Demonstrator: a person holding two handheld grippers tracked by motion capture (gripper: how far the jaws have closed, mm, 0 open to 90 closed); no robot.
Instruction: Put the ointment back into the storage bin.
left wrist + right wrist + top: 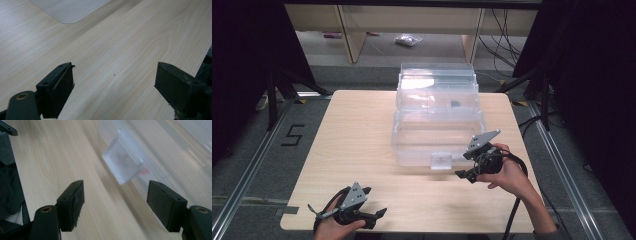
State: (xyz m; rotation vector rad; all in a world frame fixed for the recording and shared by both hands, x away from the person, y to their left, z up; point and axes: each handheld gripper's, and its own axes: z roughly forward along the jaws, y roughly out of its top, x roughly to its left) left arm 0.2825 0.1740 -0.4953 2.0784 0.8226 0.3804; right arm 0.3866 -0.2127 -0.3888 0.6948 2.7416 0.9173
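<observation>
A pale wooden table (362, 150) carries a clear plastic box (437, 135) that sits toward its far middle, its transparent lid (437, 80) standing open at the back. A small dark item (455, 104) lies inside the raised rear part of the box, too small to identify. On the box's near wall hangs a frosted latch tab (441, 161), pointing down toward the tabletop. The right gripper (468, 161) is held in the person's right hand (507, 175) just beside the box's near right corner, its grey three-cornered plate tilted upward. In the right gripper view its two black jaws stand wide apart with nothing between them but bare wood, and the latch tab (123, 165) lies ahead of them, nearer the right jaw, apart from both pads; the box's curved clear wall (175, 157) runs along that same side. The left gripper (374, 216) is held low at the table's near left edge in the person's left hand (334, 227), well apart from the box. In the left gripper view its jaws are likewise spread wide and hold nothing, looking across plain wood grain, with a rounded corner of a pale translucent thing (70, 10) at the top of the view. Grey floor (242, 150) surrounds the table, bearing a dark mark shaped like a 5 (293, 135).
</observation>
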